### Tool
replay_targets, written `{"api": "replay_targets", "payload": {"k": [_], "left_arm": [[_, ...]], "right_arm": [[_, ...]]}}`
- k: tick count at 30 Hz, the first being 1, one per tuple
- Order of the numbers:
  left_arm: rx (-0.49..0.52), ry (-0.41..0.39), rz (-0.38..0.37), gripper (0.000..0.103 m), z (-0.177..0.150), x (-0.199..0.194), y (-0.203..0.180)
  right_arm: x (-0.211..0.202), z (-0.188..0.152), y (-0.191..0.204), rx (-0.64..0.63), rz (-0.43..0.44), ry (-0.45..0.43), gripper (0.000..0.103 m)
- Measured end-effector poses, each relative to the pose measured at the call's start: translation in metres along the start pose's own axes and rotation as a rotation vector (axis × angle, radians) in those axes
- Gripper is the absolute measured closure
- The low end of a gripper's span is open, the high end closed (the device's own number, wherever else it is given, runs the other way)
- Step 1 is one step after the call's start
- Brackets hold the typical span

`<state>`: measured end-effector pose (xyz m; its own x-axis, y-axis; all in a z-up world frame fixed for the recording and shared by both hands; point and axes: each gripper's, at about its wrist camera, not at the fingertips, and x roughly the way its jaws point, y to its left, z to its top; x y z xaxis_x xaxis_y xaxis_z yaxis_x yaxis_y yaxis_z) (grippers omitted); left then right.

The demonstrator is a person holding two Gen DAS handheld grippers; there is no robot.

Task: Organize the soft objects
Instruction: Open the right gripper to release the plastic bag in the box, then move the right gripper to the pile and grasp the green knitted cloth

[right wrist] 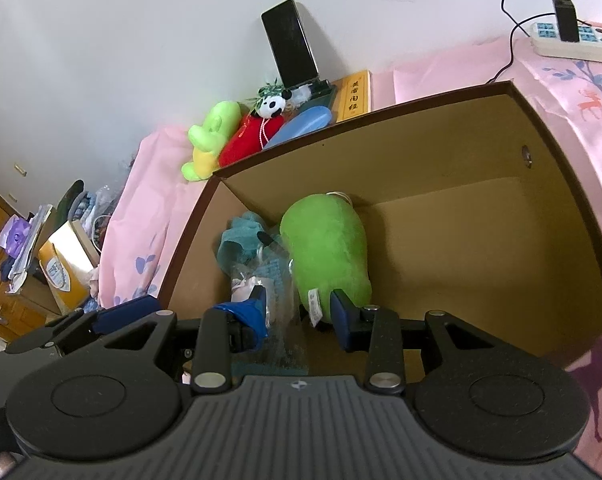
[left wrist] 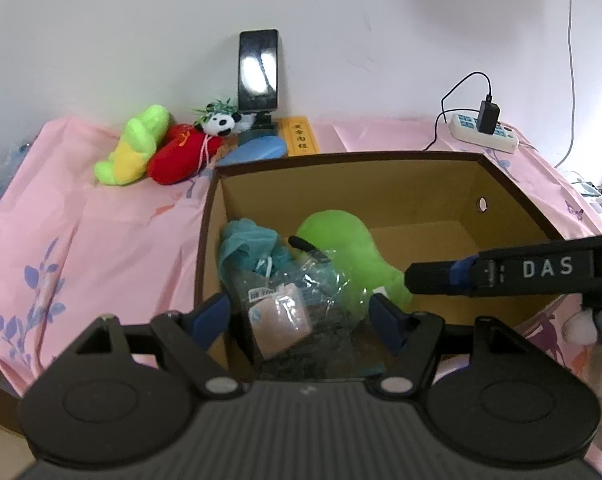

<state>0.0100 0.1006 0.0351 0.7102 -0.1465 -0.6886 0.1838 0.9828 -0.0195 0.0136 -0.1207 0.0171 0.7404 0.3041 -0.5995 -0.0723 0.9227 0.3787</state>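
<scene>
- The left tool is held with its jaws wide apart; nothing is pinched, and a clear plastic bag is seen lying between and below them.
- The right tool is held with its jaws narrowly apart and nothing clamped; in the left wrist view it enters from 3 o'clock, its tip close to the big green plush.
- The bag, a teal soft item at 11 o'clock of it and the big green plush at 2 o'clock are already inside the cardboard box.
- Outside the box, at 10 o'clock, a green-and-yellow plush, a red plush and a small panda are left piled on the pink cloth; these appear still to be sorted.
- A phone is propped just behind the pile, at 12 o'clock.
- Risk, as judged: the phone could be toppled if the pile is approached from too high or too deep.
- The slack bag could be snagged and dragged out by a rising jaw.
- The two tools could collide, being so close over the box.
</scene>
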Motion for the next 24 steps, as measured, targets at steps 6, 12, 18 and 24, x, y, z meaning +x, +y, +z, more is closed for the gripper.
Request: {"api": "replay_targets", "payload": {"k": [6, 12, 18, 24], "left_arm": [[-0.001, -0.008, 0.019, 0.032, -0.006, -0.014, -0.006], [-0.007, -0.017, 0.034, 0.032, -0.010, -0.025, -0.011], [-0.021, -0.008, 0.045, 0.032, -0.017, -0.031, -0.011], [-0.028, 0.010, 0.042, 0.032, -0.028, -0.037, -0.014]], "right_arm": [[-0.015, -0.008, 0.005, -0.020, 0.004, -0.019, 0.084], [-0.027, -0.017, 0.005, -0.027, 0.016, -0.028, 0.084], [-0.035, -0.025, 0.004, -0.028, 0.042, -0.015, 0.084], [-0.042, -0.035, 0.005, -0.040, 0.063, -0.009, 0.084]]}}
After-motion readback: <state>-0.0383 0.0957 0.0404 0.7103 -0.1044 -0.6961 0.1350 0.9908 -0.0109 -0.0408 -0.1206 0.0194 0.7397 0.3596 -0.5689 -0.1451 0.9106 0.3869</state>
